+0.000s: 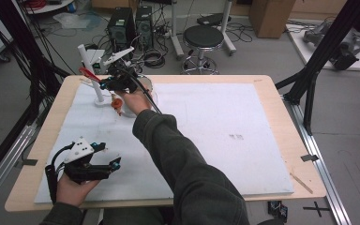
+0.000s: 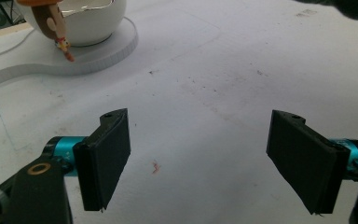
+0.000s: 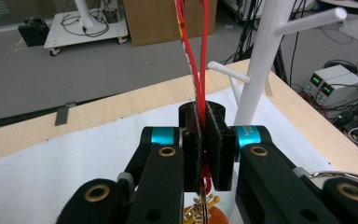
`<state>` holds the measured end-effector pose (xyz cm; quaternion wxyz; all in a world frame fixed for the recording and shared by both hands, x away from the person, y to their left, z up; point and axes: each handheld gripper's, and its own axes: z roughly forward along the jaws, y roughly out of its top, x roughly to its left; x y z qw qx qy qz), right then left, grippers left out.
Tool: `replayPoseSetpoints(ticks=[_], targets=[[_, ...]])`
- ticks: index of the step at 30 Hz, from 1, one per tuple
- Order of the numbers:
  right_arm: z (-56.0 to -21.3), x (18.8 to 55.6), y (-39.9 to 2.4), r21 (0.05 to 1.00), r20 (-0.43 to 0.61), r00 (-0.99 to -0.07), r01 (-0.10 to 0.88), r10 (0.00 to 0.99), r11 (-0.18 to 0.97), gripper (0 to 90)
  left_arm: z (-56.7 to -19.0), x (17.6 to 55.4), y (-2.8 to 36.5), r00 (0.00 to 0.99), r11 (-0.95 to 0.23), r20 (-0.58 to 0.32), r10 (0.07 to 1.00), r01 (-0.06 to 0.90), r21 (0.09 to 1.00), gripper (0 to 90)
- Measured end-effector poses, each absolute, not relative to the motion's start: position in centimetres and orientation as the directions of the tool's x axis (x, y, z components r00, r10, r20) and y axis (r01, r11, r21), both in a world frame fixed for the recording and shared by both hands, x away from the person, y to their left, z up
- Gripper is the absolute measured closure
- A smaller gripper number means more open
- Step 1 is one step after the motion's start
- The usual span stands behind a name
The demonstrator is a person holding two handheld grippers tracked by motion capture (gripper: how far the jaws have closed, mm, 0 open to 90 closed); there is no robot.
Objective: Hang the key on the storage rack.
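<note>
My right gripper (image 1: pixel 102 83) (image 3: pixel 204 116) is shut on a red strap (image 3: pixel 193 46) (image 1: pixel 89 73), whose loop rises past the jaws. An orange toy figure (image 1: pixel 117 104) (image 2: pixel 56 28) hangs from the strap below the gripper. The strap loop is close beside a white peg stand (image 1: pixel 93 77) (image 3: pixel 265 60) at the back left of the table. One short peg (image 3: pixel 226 72) sticks out just right of the strap. My left gripper (image 1: pixel 115 164) (image 2: pixel 200 154) rests at the front left, open, with nothing between its jaws.
A white bowl (image 2: pixel 93 23) sits on a flat white round base (image 2: pixel 116 51) just behind the hanging figure. A white mat (image 1: pixel 215 126) covers the wooden table (image 1: pixel 281 108). Beyond the far edge stand a stool (image 1: pixel 203 37), computer towers (image 1: pixel 122 28) and cables.
</note>
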<state>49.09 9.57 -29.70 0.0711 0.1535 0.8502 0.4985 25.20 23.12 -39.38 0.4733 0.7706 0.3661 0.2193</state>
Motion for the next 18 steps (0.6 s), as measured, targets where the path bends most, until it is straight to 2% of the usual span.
replayPoseSetpoints(ticks=[18], targets=[[-31.5,50.3,11.0,0.848,0.017,-0.927,0.212,0.375,0.485,85.5,-39.4,25.2,23.0,0.637,-0.286,-0.008,0.77,0.357,0.889,21.9]])
